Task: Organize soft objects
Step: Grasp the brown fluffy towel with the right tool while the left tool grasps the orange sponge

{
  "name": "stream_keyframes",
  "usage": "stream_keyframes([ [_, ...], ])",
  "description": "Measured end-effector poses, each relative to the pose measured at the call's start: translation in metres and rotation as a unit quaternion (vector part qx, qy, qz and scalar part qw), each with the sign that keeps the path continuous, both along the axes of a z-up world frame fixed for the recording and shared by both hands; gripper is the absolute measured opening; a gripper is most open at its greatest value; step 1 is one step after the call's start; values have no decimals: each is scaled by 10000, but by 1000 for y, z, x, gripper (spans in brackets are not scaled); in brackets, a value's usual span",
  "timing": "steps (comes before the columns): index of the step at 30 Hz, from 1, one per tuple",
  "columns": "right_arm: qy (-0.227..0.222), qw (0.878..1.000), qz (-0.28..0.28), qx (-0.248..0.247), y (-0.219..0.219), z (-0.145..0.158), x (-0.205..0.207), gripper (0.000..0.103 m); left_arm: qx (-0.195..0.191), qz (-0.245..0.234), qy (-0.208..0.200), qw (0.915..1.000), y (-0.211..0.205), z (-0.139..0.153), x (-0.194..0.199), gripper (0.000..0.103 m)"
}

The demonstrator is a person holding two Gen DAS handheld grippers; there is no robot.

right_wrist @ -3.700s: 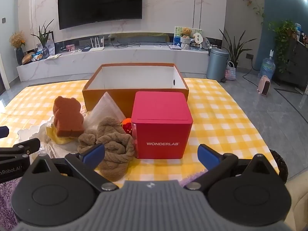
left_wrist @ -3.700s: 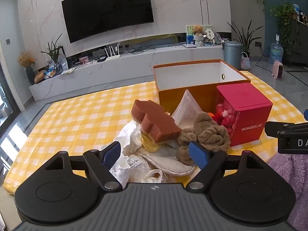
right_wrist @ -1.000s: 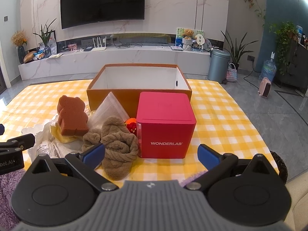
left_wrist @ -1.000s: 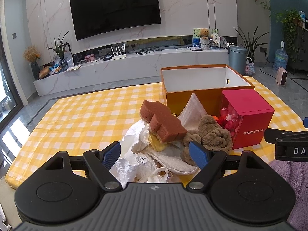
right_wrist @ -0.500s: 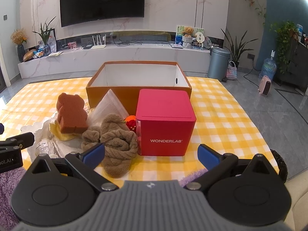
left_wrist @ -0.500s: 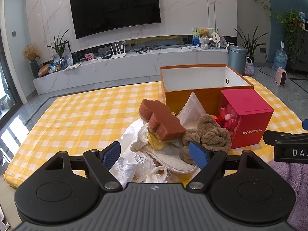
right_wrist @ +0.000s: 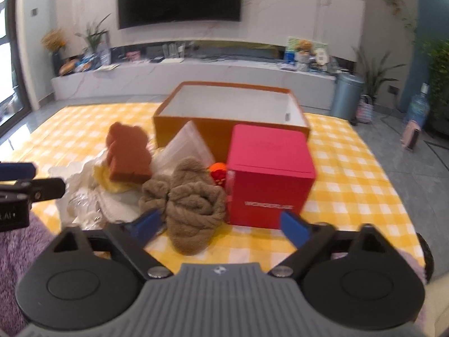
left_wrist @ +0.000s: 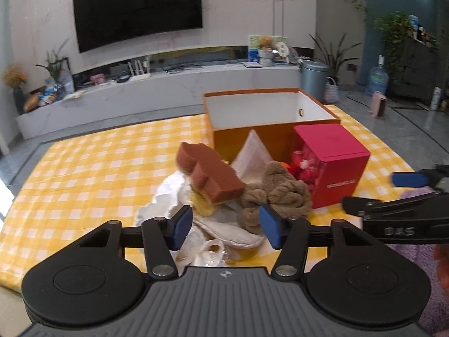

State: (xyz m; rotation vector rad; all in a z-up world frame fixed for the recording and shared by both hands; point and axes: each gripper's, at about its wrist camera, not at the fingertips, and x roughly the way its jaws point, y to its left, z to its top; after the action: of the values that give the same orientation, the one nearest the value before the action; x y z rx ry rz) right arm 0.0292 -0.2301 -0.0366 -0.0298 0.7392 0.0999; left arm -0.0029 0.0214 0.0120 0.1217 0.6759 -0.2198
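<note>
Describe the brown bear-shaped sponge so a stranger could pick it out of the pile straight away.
Start at the open orange box on the yellow checked cloth; a heap of soft things lies in front of it. At the heap's left end, the brown bear-shaped sponge rests on something yellow. Unlike the knotted tan towel beside it, it is a flat-sided, reddish-brown foam block with two rounded ears.

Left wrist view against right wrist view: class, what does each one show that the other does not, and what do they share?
Only the left wrist view shows the right gripper at its right edge. Only the right wrist view shows the left gripper at its left edge. Both share the orange box, red cube box, brown sponge and brown knotted towel on the yellow checked cloth.
</note>
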Motion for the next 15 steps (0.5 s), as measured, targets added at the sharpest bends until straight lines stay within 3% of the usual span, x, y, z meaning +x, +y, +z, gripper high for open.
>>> stream_keyframes([
  [3, 91, 9995, 287, -19, 7, -7, 10, 77, -94, 12, 322, 9994, 0, -8, 9, 55],
  [8, 53, 9965, 739, -381, 23, -20, 27, 76, 66, 6, 569, 9984, -2, -19, 21, 56],
  [15, 441, 9916, 1063, -588, 39, -59, 60, 76, 90, -1, 935, 9956, -1, -35, 43, 56],
])
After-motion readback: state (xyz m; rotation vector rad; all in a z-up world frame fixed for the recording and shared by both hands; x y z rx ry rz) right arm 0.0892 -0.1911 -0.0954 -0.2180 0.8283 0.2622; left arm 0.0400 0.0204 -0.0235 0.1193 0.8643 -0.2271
